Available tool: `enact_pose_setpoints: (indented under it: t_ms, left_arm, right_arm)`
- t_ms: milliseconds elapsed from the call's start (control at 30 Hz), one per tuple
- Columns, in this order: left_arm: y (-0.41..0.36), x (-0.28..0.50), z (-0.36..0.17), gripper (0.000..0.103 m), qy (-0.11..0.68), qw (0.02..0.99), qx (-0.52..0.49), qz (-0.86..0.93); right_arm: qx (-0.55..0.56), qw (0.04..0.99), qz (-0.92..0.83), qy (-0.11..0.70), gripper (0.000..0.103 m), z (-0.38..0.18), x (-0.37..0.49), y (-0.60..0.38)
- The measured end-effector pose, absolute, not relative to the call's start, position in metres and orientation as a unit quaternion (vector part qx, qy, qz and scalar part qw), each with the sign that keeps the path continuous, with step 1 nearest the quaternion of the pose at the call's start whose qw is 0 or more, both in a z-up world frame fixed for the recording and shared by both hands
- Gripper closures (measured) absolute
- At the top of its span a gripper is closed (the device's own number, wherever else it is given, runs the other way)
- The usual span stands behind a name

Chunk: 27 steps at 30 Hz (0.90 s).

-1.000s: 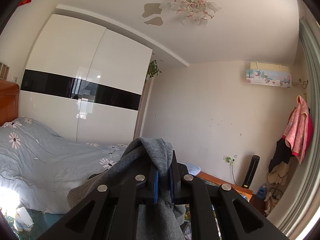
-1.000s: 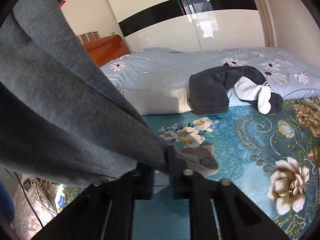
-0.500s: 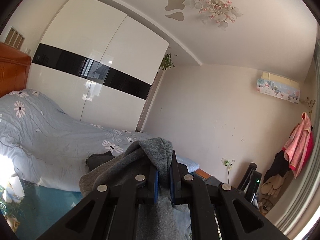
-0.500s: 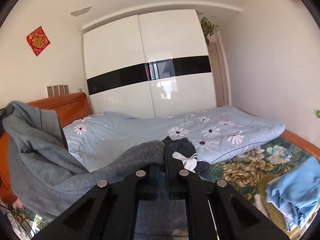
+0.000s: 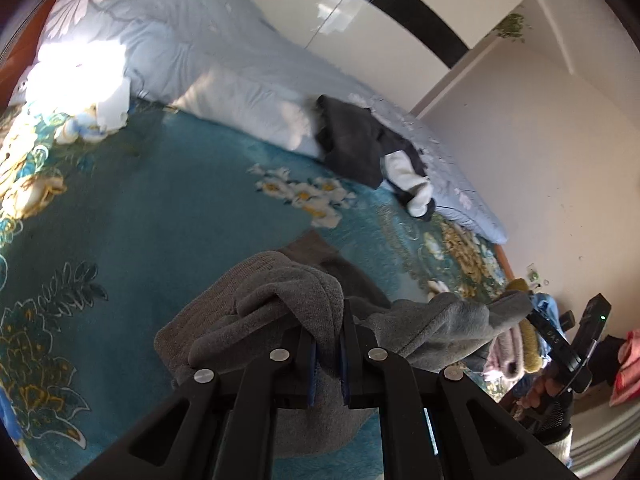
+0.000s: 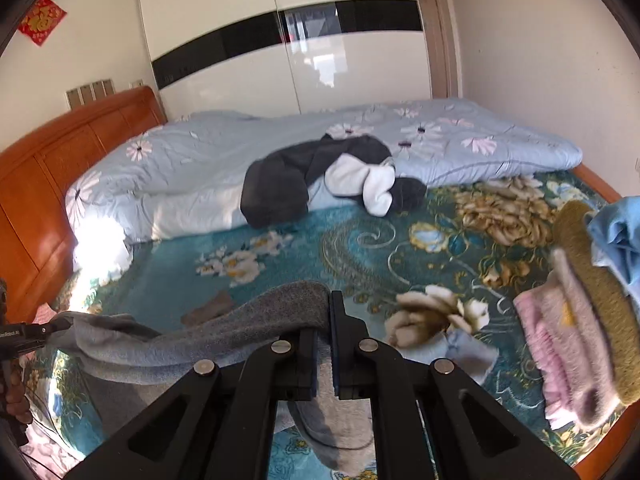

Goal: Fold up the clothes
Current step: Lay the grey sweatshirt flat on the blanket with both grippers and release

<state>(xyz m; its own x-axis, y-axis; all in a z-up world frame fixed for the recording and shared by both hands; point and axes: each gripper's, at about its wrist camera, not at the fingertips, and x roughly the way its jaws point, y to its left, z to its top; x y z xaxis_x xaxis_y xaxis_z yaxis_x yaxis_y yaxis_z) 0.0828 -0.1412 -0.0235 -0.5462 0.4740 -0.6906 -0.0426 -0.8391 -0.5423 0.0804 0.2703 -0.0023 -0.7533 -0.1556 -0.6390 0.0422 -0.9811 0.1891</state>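
Observation:
I hold a grey knit garment (image 5: 280,288) stretched between both grippers above the teal floral bedspread (image 5: 160,200). My left gripper (image 5: 327,344) is shut on one bunched edge of it. My right gripper (image 6: 324,320) is shut on the other edge (image 6: 248,320); the cloth hangs down between them. In the left wrist view the right gripper (image 5: 560,340) shows at the right, the garment running to it. In the right wrist view the left gripper (image 6: 24,336) shows at the left edge.
A dark grey and white garment (image 6: 328,172) lies crumpled against the pale blue floral quilt (image 6: 440,132). A pile of pink, olive and blue clothes (image 6: 580,300) sits at the right. An orange wooden headboard (image 6: 40,184) is at the left, a white wardrobe (image 6: 320,40) behind.
Both grippers have tilted down from facing the ceiling and walls to facing the bed. The grey garment has come down with them and now hangs just above the bedspread.

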Motion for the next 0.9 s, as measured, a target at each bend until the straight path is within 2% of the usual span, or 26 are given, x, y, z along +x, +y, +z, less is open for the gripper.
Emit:
enact_pose_setpoints:
  t_ms: [133, 267, 333, 467, 500, 533, 567, 600, 633, 767, 833, 900]
  left_arm:
    - [-0.152, 0.051, -0.063, 0.090, -0.261, 0.140, -0.457, 0.839]
    - [-0.148, 0.020, -0.077, 0.091, -0.272, 0.137, -0.470, 0.829]
    - [-0.142, 0.006, -0.084, 0.083, -0.262, 0.132, -0.487, 0.822]
    - [-0.130, -0.007, -0.098, 0.077, -0.248, 0.125, -0.514, 0.811]
    - [-0.127, -0.006, -0.095, 0.075, -0.243, 0.126, -0.517, 0.811]
    - [-0.126, -0.004, -0.091, 0.069, -0.238, 0.132, -0.518, 0.811]
    - [-0.125, -0.002, -0.085, 0.065, -0.237, 0.140, -0.517, 0.811]
    - [-0.125, 0.002, -0.078, 0.055, -0.236, 0.148, -0.515, 0.811]
    - [-0.127, 0.006, -0.070, 0.051, -0.239, 0.157, -0.510, 0.811]
    - [-0.145, 0.027, -0.037, 0.046, -0.264, 0.170, -0.482, 0.818]
    - [-0.160, 0.045, -0.030, 0.034, -0.270, 0.139, -0.472, 0.828]
    - [-0.174, 0.065, -0.040, 0.031, -0.274, 0.088, -0.476, 0.831]
  right_arm:
    - [0.396, 0.044, -0.914, -0.078, 0.098, -0.038, 0.040, 0.265]
    - [0.445, 0.027, -0.892, -0.078, 0.098, -0.063, 0.002, 0.260]
    - [0.478, 0.023, -0.875, -0.065, 0.098, -0.079, -0.014, 0.257]
    - [0.489, 0.032, -0.870, -0.060, 0.096, -0.089, -0.014, 0.257]
    - [0.490, 0.034, -0.869, -0.062, 0.091, -0.089, -0.011, 0.258]
    - [0.486, 0.036, -0.871, -0.069, 0.086, -0.085, -0.007, 0.261]
    - [0.481, 0.038, -0.872, -0.077, 0.074, -0.081, -0.002, 0.265]
    - [0.474, 0.040, -0.876, -0.078, 0.060, -0.075, 0.005, 0.268]
    - [0.467, 0.041, -0.880, -0.078, 0.057, -0.070, 0.012, 0.271]
    - [0.441, 0.049, -0.892, -0.081, 0.052, -0.053, 0.040, 0.283]
    - [0.447, 0.054, -0.889, -0.081, 0.052, -0.062, 0.056, 0.285]
    - [0.457, 0.061, -0.883, -0.084, 0.052, -0.074, 0.069, 0.286]
